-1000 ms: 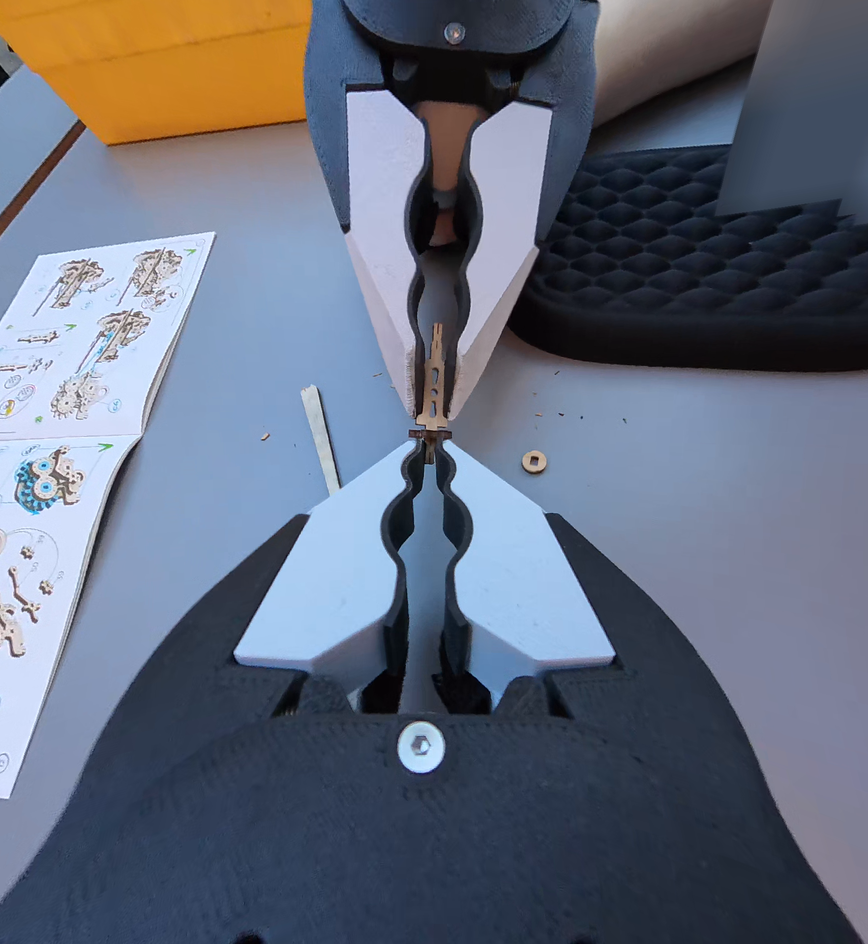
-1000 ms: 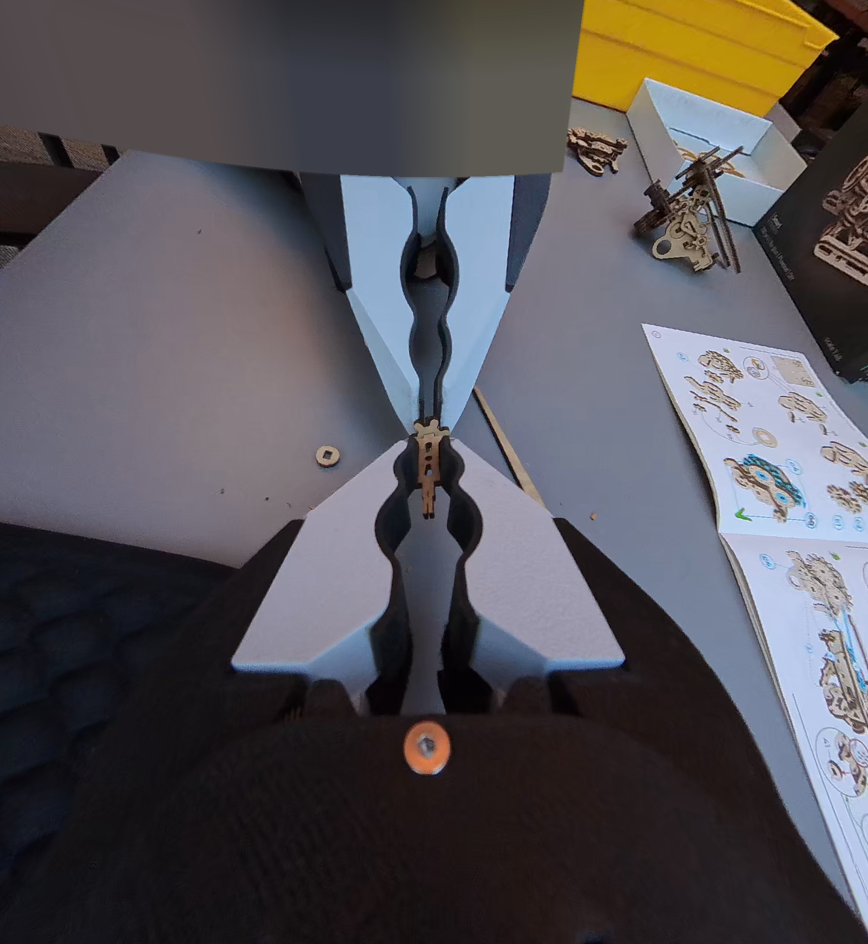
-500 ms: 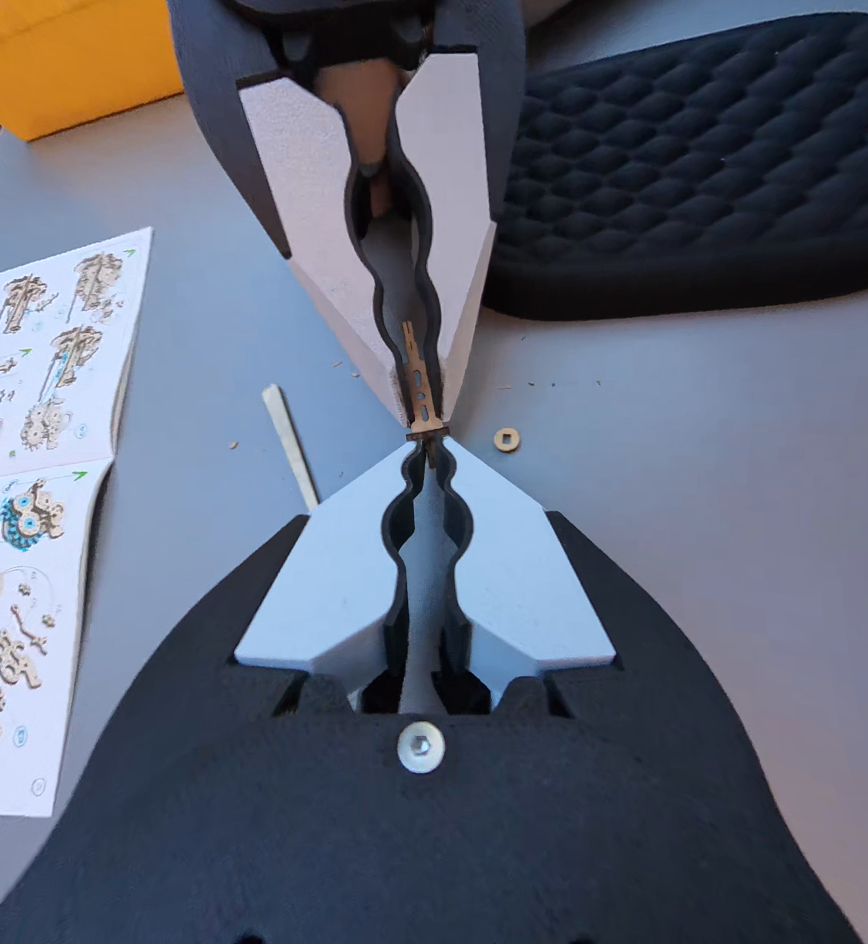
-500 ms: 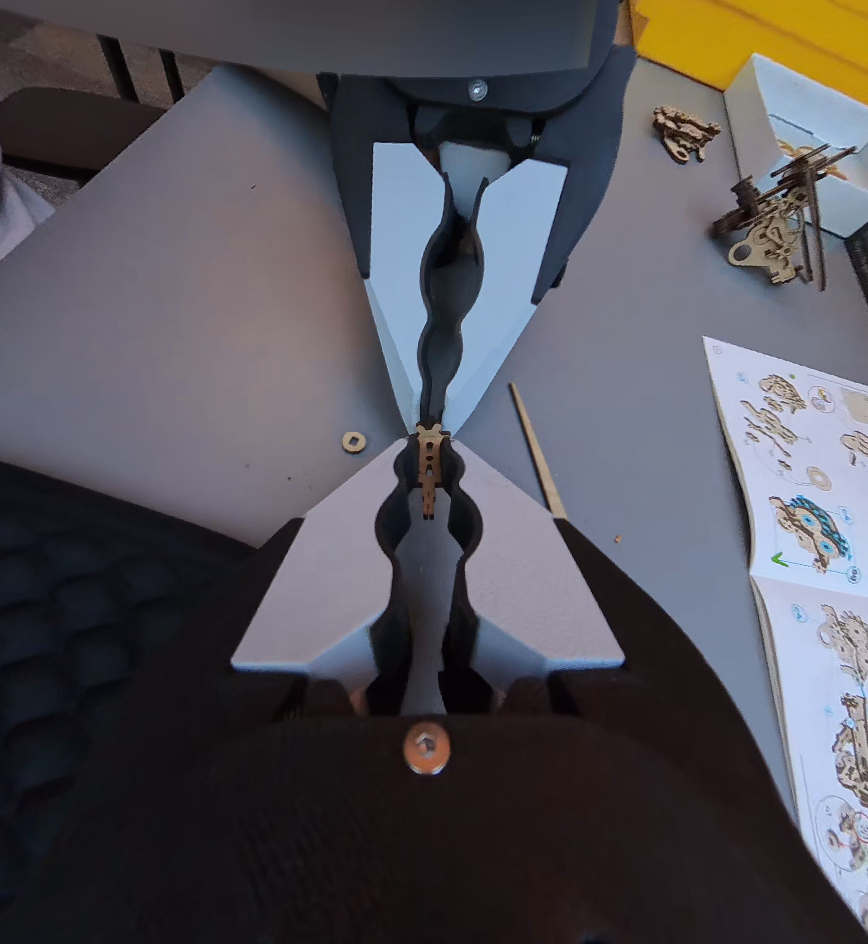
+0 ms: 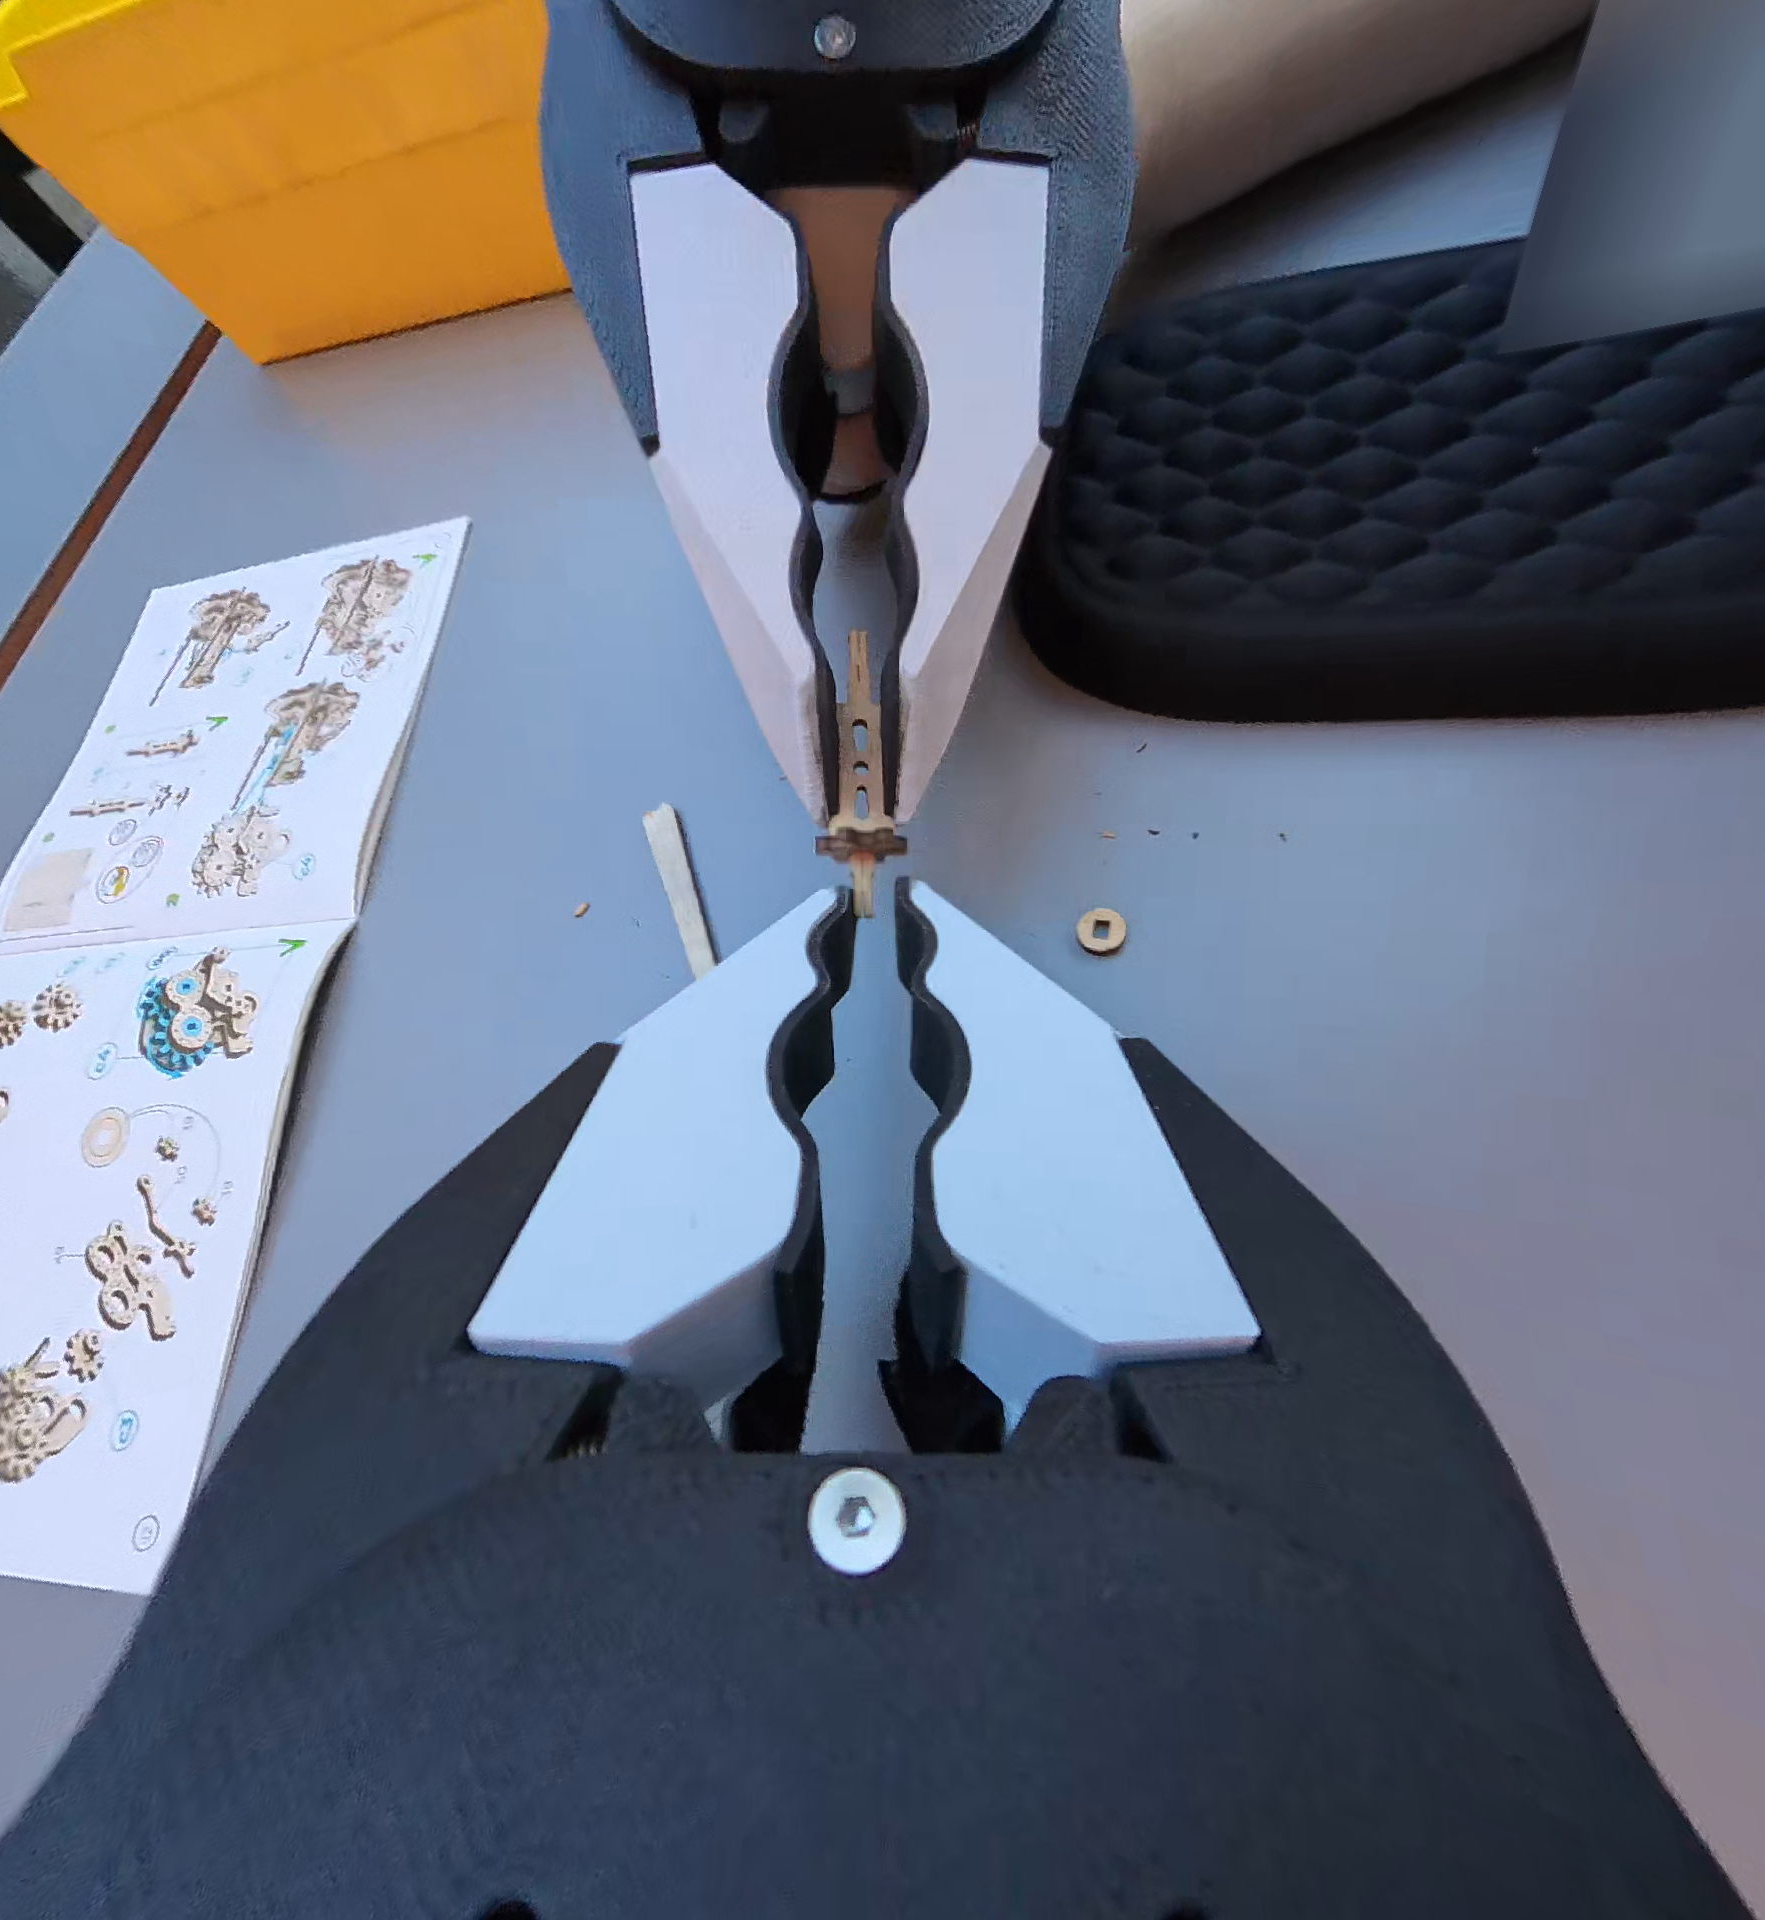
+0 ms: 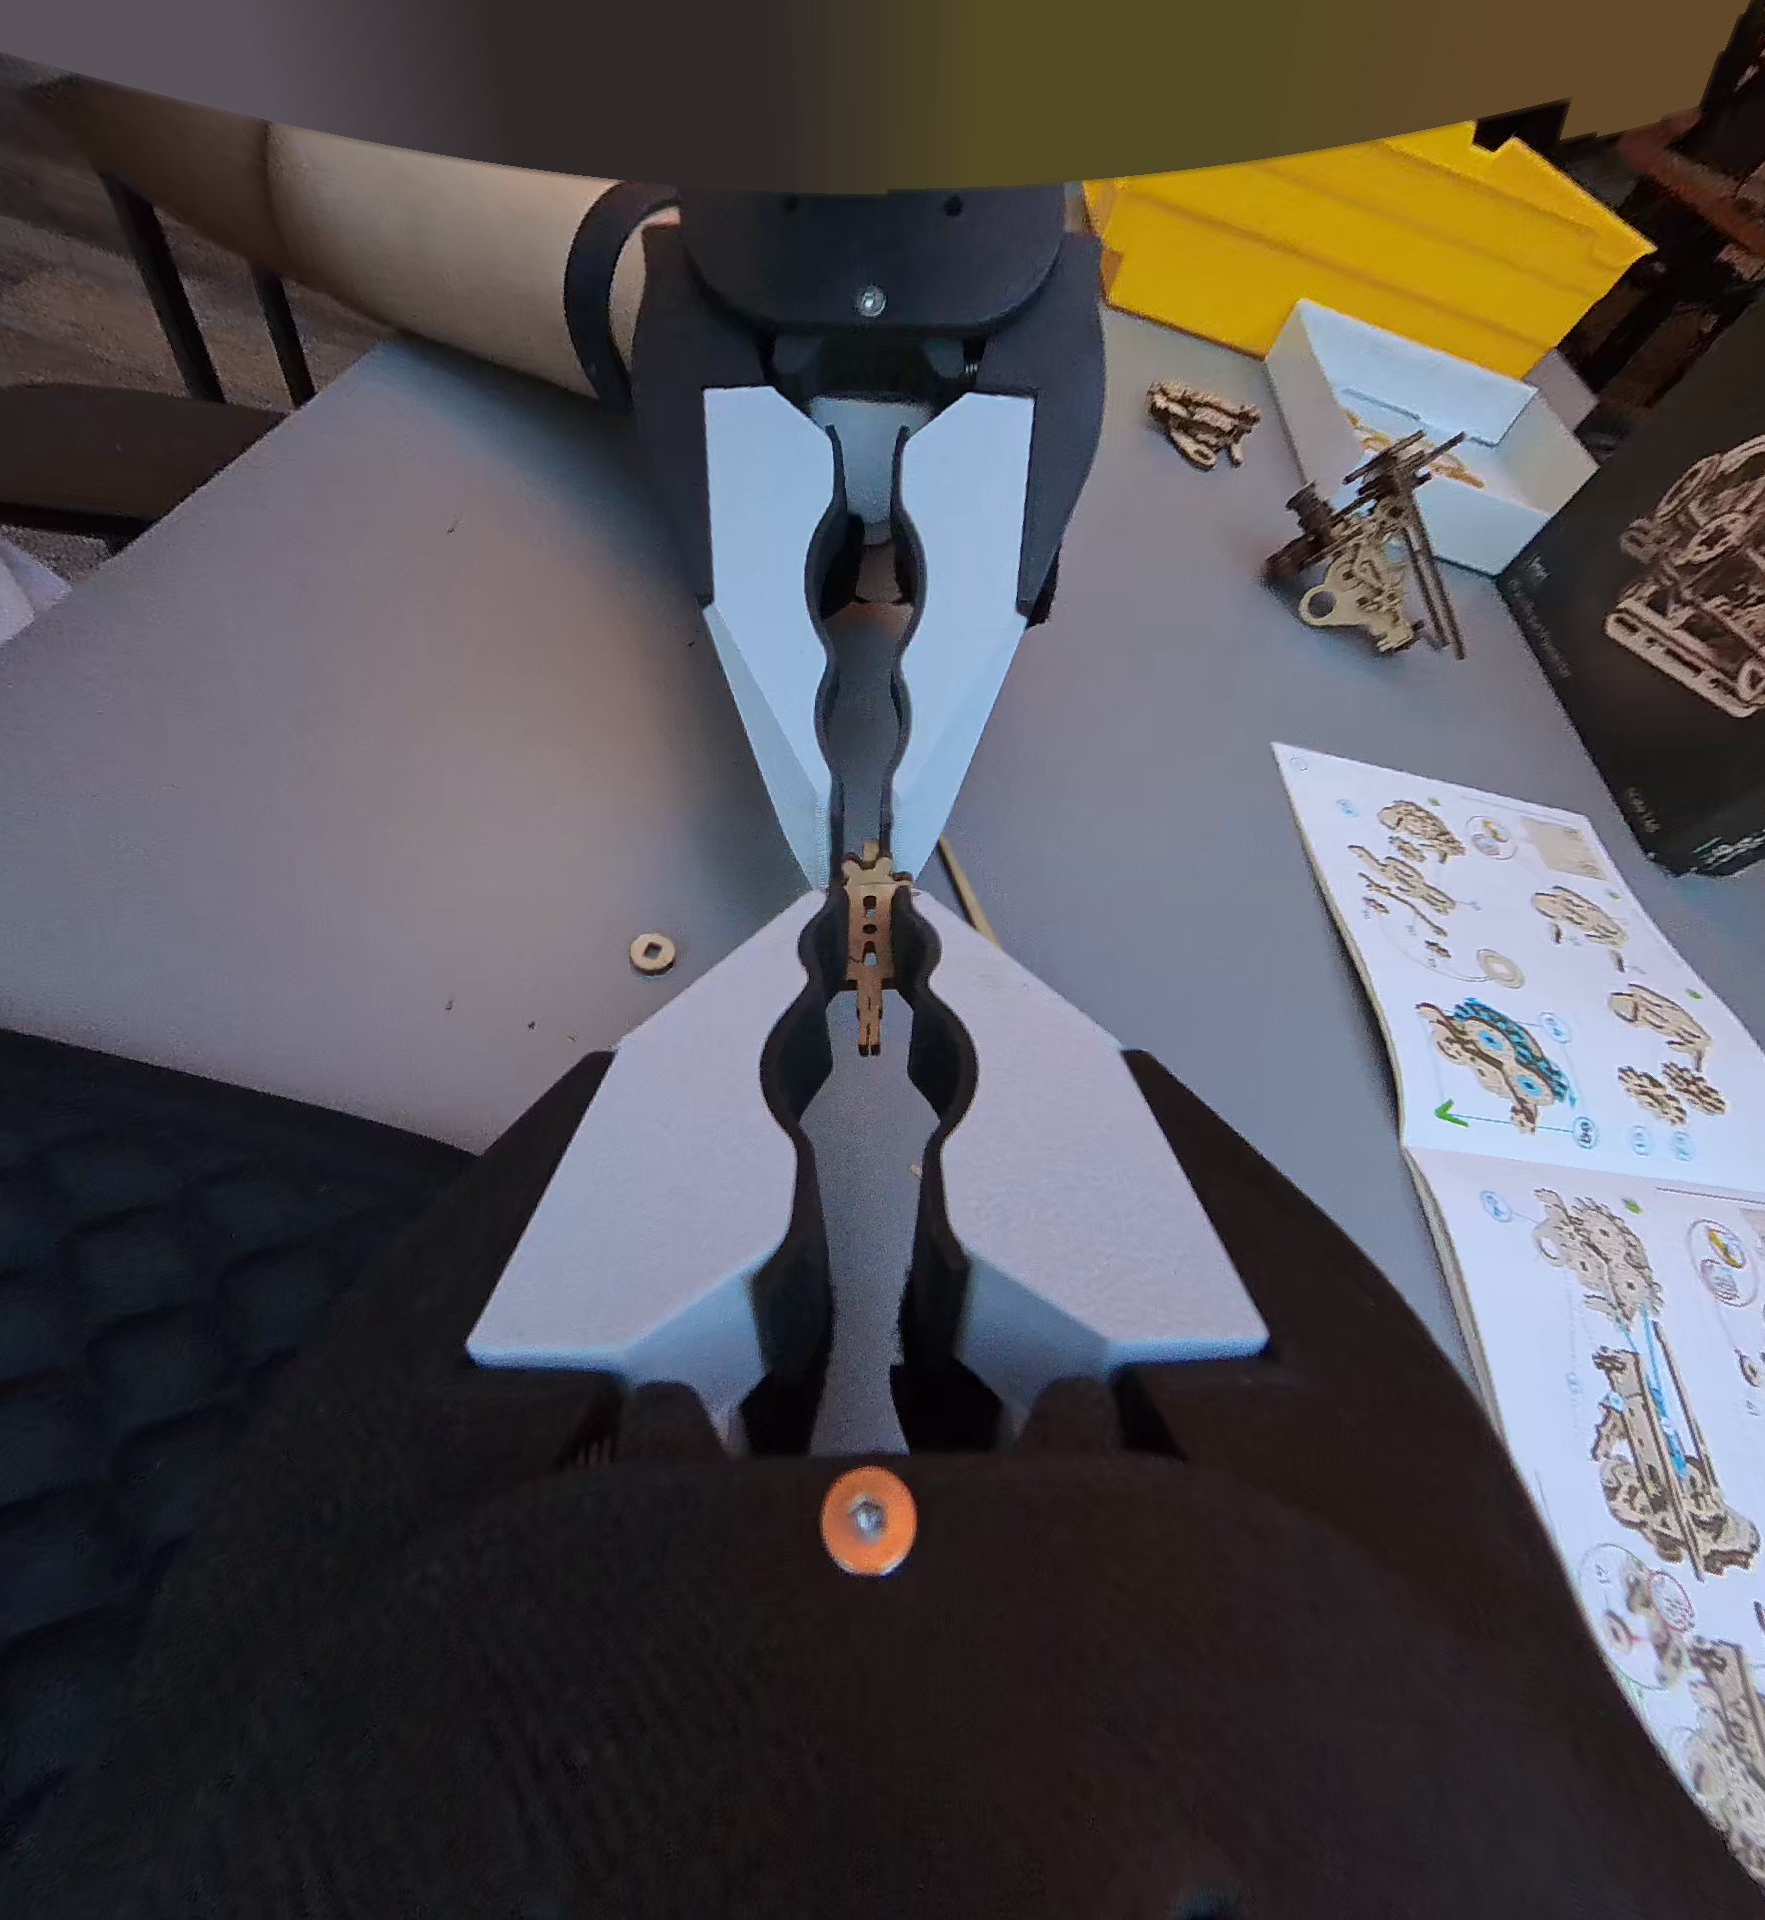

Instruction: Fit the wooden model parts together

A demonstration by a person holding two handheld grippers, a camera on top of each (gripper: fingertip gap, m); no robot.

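1. Right tongs (image 6: 873,914) clamped on slotted wooden strip (image 6: 870,951), mid-frame, above counter (image 6: 338,748).
2. Left tongs (image 5: 870,891) slightly apart, tips flanking the strip's peg end below small cross piece (image 5: 860,842).
3. Loose washer (image 5: 1102,930) on counter, center right; instruction booklet (image 5: 182,935) at left.

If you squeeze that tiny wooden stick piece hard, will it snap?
Probably, if squeezed hard. The slotted wooden strip looks very thin, and its holes likely weaken it. It also seems very light: the right gripper holds it by its edges alone, with the open left gripper not gripping.
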